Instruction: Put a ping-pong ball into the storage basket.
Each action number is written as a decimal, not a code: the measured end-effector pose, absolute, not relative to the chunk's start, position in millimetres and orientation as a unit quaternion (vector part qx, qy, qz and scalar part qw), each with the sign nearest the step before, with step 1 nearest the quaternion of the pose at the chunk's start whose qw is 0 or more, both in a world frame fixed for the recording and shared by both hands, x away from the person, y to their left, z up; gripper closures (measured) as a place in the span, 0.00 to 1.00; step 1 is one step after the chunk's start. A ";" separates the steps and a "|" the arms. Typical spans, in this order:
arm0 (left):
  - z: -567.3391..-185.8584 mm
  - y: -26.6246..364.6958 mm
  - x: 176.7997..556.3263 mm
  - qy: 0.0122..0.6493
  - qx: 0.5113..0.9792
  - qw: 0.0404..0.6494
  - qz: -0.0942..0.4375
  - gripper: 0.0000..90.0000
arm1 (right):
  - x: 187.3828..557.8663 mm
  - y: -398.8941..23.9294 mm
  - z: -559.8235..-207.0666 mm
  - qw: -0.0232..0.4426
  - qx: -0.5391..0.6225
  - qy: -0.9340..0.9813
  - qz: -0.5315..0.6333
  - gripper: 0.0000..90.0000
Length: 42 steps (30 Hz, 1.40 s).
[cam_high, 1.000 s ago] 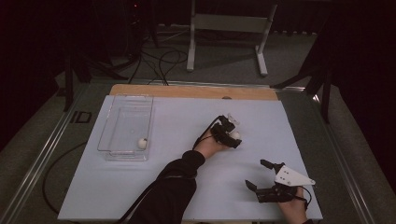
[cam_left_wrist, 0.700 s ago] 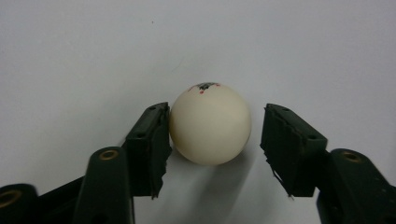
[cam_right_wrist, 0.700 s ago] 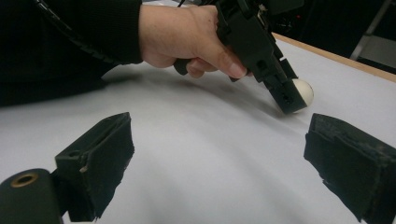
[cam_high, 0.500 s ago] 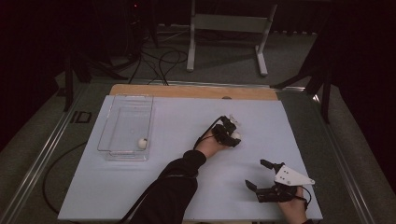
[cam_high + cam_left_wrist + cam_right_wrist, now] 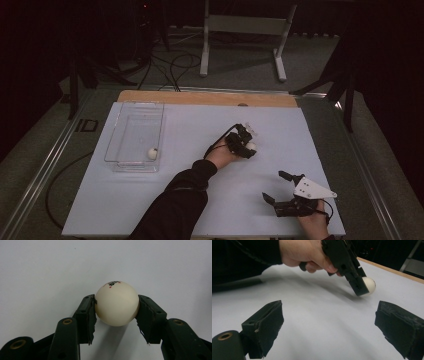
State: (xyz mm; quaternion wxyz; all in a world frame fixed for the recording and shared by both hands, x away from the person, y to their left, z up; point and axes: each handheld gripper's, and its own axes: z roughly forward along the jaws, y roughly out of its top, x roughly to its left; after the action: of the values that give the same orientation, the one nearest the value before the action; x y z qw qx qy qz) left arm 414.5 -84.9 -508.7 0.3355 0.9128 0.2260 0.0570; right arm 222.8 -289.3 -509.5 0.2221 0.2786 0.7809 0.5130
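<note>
Your left tool (image 5: 248,145) has just closed its jaws, and they now clamp a cream ball (image 5: 116,303) from both sides, pads pressed against it. The ball sits on the pale table (image 5: 200,125), well to the right of the clear tray (image 5: 134,139), which holds a second white ball (image 5: 151,154) at its near right corner. Your right tool (image 5: 278,187) rests nearer you than the tray, far to its right, jaws spread wide and holding nothing.

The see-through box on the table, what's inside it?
Inside the clear box one small white ball sits near its front right corner. The rest of its floor looks bare. Nothing covers it, since the box has no lid.
</note>
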 end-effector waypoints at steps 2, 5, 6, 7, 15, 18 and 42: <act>-506.8 -83.3 413.6 0.222 0.915 0.333 0.056 0.58 | 222.8 -289.2 -509.5 0.223 0.278 0.781 0.513 0.09; -501.4 -79.2 411.0 0.214 0.919 0.328 0.052 0.58 | 222.9 -288.9 -509.7 0.223 0.280 0.782 0.511 0.09; -500.3 -77.9 410.2 0.212 0.920 0.326 0.052 0.58 | 223.0 -288.9 -509.7 0.223 0.279 0.781 0.512 0.09; -499.0 -76.5 409.1 0.212 0.919 0.327 0.052 0.58 | 222.8 -288.8 -509.8 0.223 0.280 0.782 0.511 0.09; -491.1 -66.0 402.5 0.204 0.922 0.326 0.046 0.58 | 223.7 -288.0 -510.9 0.225 0.278 0.784 0.508 0.09; -484.2 -53.3 397.6 0.202 0.923 0.324 0.047 0.58 | 224.2 -287.3 -511.5 0.228 0.277 0.784 0.506 0.09; -455.6 -10.9 378.5 0.176 0.928 0.325 0.039 0.58 | 224.3 -286.1 -512.0 0.220 0.276 0.786 0.508 0.09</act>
State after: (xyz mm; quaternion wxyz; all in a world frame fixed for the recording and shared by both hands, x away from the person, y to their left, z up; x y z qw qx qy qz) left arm 378.5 -10.9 -455.6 0.3248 0.9284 0.1763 0.0389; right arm 224.3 -286.1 -512.0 0.2198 0.2757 0.7856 0.5085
